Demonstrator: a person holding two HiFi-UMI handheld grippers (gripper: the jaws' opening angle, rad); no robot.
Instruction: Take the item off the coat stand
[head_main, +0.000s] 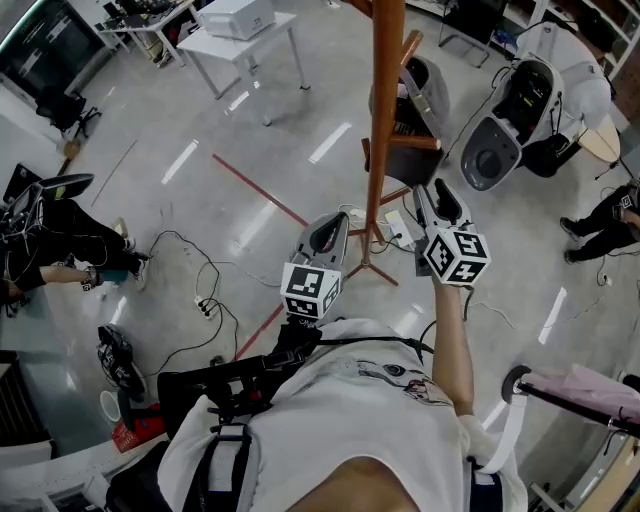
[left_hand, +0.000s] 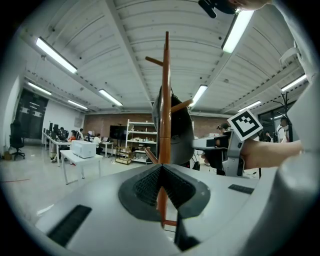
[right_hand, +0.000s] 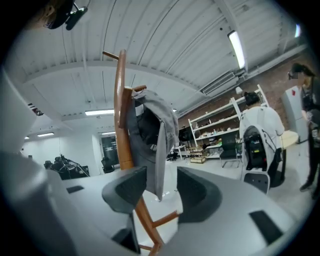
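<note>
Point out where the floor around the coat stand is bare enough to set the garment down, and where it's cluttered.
Bare floor lies left of the coat stand, between the white table and the red tape line. Crowded: cables trail at lower left, a power strip sits by the stand's feet, and a white shell stands at right.

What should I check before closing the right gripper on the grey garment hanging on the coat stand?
1. Right gripper jaws apart: ok.
2. Grey garment hanging from a peg of the coat stand: ok.
3. Garment's hem in line with the gap between the right jaws: ok.
4. Fabric far enough between those jaws to grip: cannot tell.
5. Left gripper jaws together, empty, off the garment: ok.
</note>
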